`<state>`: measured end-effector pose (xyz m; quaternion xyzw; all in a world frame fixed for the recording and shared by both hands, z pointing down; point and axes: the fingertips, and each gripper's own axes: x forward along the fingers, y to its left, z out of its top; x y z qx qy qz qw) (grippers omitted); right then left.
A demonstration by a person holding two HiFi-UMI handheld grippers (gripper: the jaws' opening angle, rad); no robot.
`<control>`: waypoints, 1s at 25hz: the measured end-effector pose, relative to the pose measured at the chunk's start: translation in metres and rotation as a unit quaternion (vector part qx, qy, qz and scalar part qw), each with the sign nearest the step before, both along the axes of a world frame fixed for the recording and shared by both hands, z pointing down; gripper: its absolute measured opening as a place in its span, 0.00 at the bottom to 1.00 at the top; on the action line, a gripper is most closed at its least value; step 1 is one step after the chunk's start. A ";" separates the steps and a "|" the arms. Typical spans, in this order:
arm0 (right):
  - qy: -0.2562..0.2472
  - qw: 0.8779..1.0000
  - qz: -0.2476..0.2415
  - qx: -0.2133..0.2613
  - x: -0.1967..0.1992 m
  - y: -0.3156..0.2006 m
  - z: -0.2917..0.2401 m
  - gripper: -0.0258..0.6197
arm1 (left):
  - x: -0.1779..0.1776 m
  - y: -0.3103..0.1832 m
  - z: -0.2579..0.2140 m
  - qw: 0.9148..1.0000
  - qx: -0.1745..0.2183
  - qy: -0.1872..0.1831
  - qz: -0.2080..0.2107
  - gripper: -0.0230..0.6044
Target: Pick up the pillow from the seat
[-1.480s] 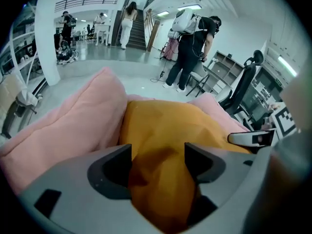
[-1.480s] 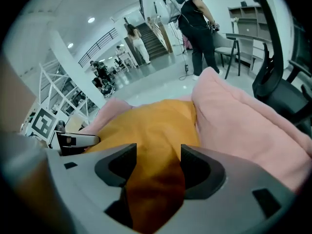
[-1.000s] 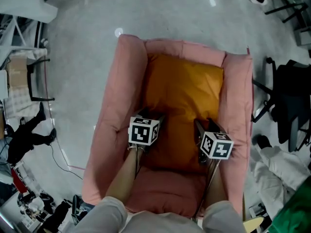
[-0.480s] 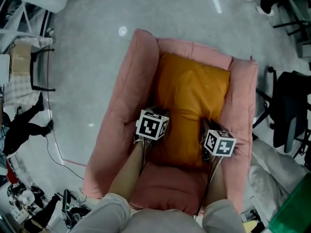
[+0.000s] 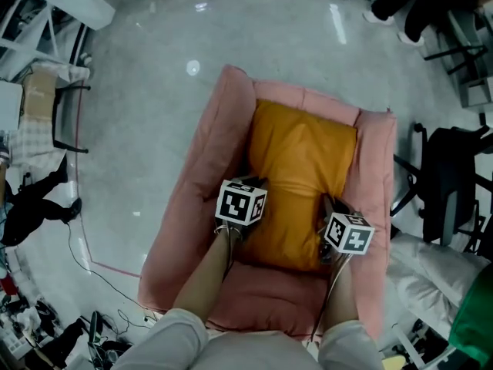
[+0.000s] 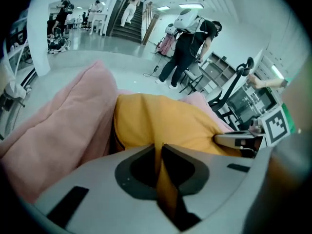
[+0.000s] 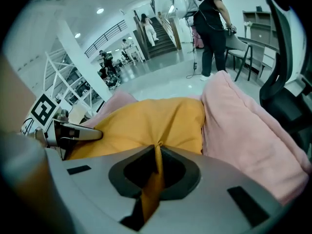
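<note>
An orange pillow (image 5: 304, 164) lies on the seat of a pink armchair (image 5: 204, 183). My left gripper (image 5: 256, 183) is at the pillow's near left edge. Its jaws are closing, and a fold of orange fabric (image 6: 163, 179) is pinched between them where the left gripper (image 6: 160, 149) shows. My right gripper (image 5: 328, 205) is at the near right edge, shut on another fold of the pillow (image 7: 146, 118) that bunches up at the right gripper (image 7: 157, 151). Each gripper view shows the other gripper across the pillow.
The armchair's pink arms (image 5: 377, 183) flank the pillow closely on both sides. A black office chair (image 5: 447, 183) stands to the right, and white cloth (image 5: 431, 268) lies beside it. Cables (image 5: 85, 245) run over the floor at the left. A person (image 6: 190, 43) stands beyond the armchair.
Both grippers have edged forward along the pillow's near corners. The pillow's near edge now looks bunched and pulled in between them.
</note>
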<state>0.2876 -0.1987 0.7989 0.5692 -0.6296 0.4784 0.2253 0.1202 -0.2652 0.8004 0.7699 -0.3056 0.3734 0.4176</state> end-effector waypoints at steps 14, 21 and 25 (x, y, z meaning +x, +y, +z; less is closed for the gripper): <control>0.017 0.998 0.022 0.049 0.002 0.004 -0.100 0.10 | -0.015 0.005 -0.089 0.998 0.005 0.044 -0.039 0.10; 0.035 0.993 0.023 0.112 0.001 0.011 -0.168 0.09 | -0.017 0.011 -0.155 0.994 0.053 0.081 -0.041 0.10; 0.042 0.986 0.019 0.158 -0.009 0.005 -0.211 0.09 | -0.030 0.005 -0.204 0.989 0.099 0.094 -0.048 0.10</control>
